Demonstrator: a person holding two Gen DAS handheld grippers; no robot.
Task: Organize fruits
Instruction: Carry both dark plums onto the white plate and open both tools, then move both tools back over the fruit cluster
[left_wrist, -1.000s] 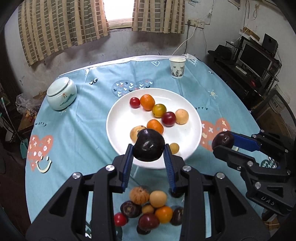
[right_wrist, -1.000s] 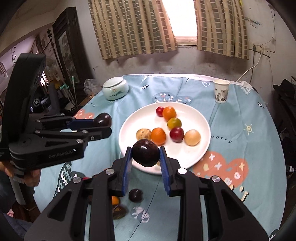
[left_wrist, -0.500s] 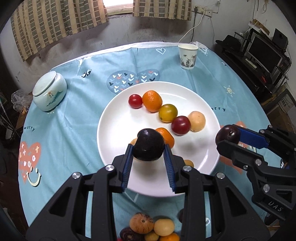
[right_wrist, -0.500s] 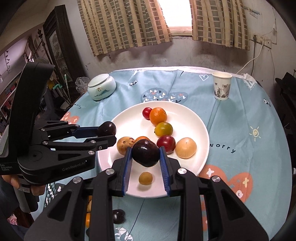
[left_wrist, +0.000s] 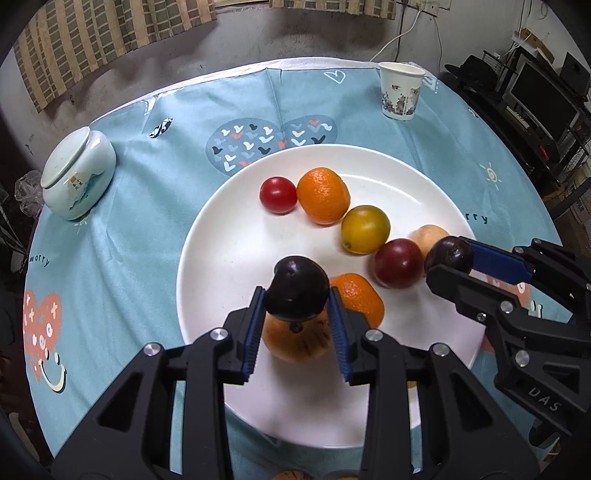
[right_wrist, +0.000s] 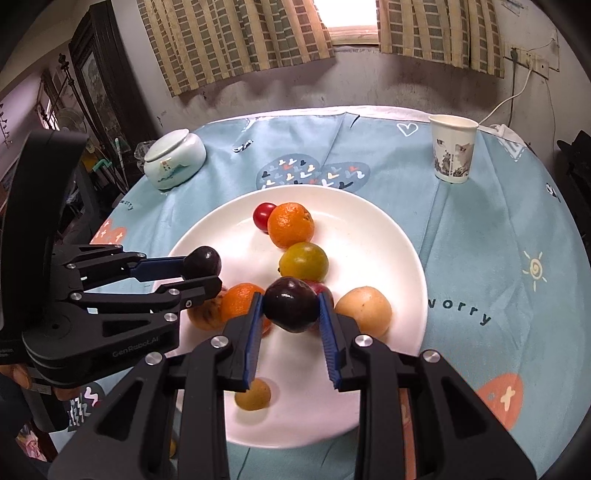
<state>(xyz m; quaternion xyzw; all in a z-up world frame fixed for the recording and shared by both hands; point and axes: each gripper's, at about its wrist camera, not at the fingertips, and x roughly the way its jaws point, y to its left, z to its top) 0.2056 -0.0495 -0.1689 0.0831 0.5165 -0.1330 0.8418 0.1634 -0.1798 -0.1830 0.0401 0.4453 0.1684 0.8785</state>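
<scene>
A white plate (left_wrist: 229, 236) (right_wrist: 388, 236) sits mid-table holding several fruits: a red tomato (left_wrist: 277, 195), oranges (left_wrist: 323, 195), a yellow-green fruit (left_wrist: 365, 229), a red plum (left_wrist: 397, 263) and a pale fruit (right_wrist: 364, 311). My left gripper (left_wrist: 297, 291) is shut on a dark plum (left_wrist: 297, 287) above the plate's near part, over a brownish fruit (left_wrist: 295, 341). My right gripper (right_wrist: 291, 306) is shut on another dark plum (right_wrist: 291, 304) above the plate, over the red plum. Each gripper shows in the other's view (left_wrist: 448, 258) (right_wrist: 201, 267).
A paper cup (left_wrist: 400, 90) (right_wrist: 452, 147) stands at the back right. A pale lidded jar (left_wrist: 75, 173) (right_wrist: 173, 158) stands at the back left. A small yellow fruit (right_wrist: 253, 395) lies on the plate's near edge. Shelves with electronics (left_wrist: 535, 96) stand to the right.
Both grippers have moved forward and lower over the plate, each still holding its dark plum. The pile of loose fruit near the table's front has dropped out of view.
</scene>
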